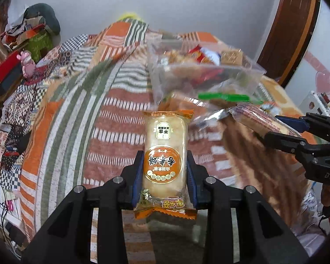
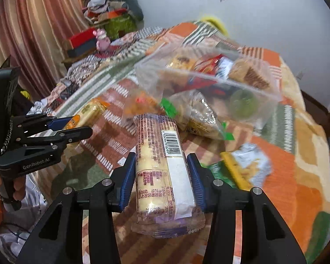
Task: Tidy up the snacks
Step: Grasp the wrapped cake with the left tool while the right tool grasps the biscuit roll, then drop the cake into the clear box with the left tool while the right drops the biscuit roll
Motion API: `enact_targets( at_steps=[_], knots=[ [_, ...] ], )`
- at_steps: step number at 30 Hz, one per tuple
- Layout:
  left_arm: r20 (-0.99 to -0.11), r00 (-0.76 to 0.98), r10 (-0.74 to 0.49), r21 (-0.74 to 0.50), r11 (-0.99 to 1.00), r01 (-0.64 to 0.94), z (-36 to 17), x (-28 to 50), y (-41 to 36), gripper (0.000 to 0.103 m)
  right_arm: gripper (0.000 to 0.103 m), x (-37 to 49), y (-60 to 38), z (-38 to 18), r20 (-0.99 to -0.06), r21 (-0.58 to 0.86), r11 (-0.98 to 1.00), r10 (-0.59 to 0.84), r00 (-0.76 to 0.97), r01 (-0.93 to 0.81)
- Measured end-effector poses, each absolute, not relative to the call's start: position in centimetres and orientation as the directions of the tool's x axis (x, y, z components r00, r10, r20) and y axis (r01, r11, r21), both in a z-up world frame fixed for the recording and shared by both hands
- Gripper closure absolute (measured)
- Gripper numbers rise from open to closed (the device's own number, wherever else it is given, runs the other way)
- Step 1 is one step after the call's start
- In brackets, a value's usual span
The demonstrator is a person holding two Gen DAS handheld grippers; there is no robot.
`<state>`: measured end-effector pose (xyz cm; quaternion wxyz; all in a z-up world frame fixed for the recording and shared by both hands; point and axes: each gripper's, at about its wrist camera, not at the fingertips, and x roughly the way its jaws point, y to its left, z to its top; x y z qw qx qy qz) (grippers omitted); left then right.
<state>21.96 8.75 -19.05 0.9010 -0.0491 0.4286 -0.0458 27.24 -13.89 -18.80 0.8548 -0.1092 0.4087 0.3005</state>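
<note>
My left gripper is shut on an orange-trimmed rice cracker pack, held lengthwise above the quilt. It also shows at the left of the right wrist view, where the left gripper holds the same pack. My right gripper is shut on a long biscuit pack with purple print and a barcode facing up. In the left wrist view the right gripper comes in from the right with that pack. Beyond both stands a clear plastic box with several snacks inside.
Everything lies on a bed with an orange and green patchwork quilt. Loose snacks lie before the box: a clear bag with green trim and yellow, green and silver packets. A pink toy and piled clutter sit at the far left.
</note>
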Motion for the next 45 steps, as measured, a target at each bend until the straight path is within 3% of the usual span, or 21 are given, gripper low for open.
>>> enact_targets(
  at_steps=[23, 45],
  knots=[
    [-0.67, 0.73, -0.135, -0.1, 0.991, 0.091, -12.8, 31.0, 5.9, 0.069, 0.06, 34.0, -16.3, -12.8, -0.625, 0.031, 0.887, 0.377, 0.683, -0.461],
    [-0.729, 0.671, -0.134, -0.123, 0.99, 0.064, -16.7, 41.8, 6.9, 0.069, 0.06, 42.2, -11.3, -17.0, -0.716, 0.021, 0.885, 0.337, 0.611, -0.464]
  ],
)
